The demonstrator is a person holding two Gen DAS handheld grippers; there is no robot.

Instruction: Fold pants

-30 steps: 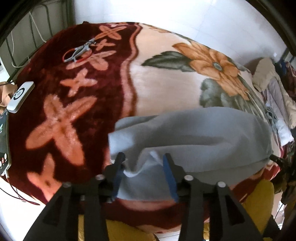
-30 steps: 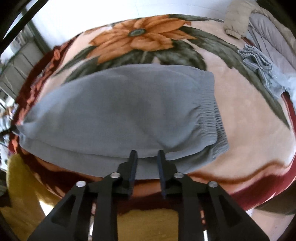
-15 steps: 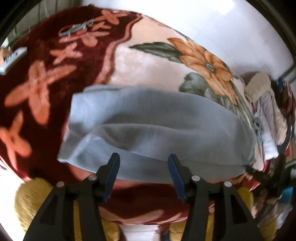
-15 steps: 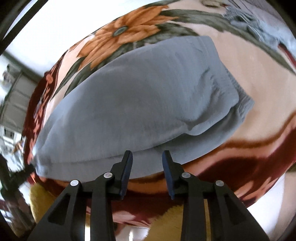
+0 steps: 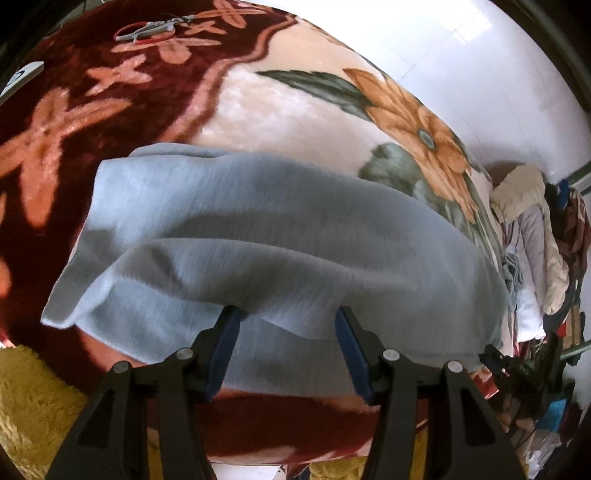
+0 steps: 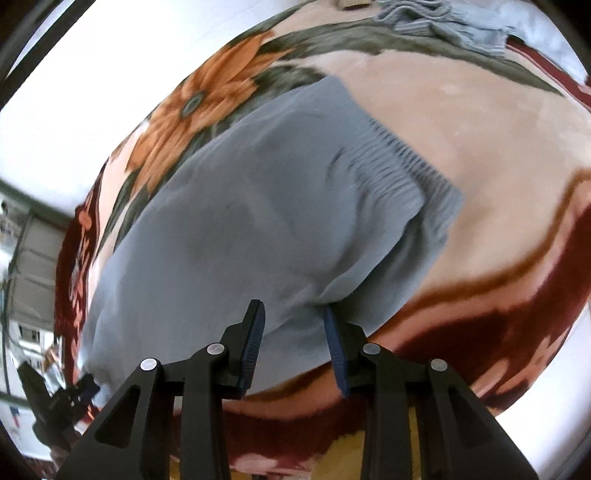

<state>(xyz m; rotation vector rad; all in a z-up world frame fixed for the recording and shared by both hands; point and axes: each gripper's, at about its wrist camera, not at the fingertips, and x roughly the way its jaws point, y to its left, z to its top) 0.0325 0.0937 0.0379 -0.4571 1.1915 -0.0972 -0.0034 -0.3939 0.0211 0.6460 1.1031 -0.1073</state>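
Grey pants point(image 5: 280, 236) lie folded lengthwise on a floral blanket point(image 5: 280, 107) near its front edge. In the left wrist view the hem end is at the left. My left gripper point(image 5: 286, 334) is open over the near edge of the cloth, holding nothing. In the right wrist view the pants point(image 6: 258, 206) show their elastic waistband point(image 6: 402, 162) at the right. My right gripper point(image 6: 293, 338) is open at the near edge close to the waist end, holding nothing. The left gripper also shows small in the right wrist view point(image 6: 79, 391).
Red-handled scissors point(image 5: 147, 31) lie on the blanket's dark red border at far left. A pile of clothes point(image 5: 532, 221) sits at the far right end. Another grey garment point(image 6: 443, 18) lies beyond the waistband. A yellow fuzzy cover point(image 5: 29, 410) hangs below the blanket.
Both grippers opened wider and drew back from the pants' near edge. The right gripper let go of the cloth and tilted; the left moved right along the edge.
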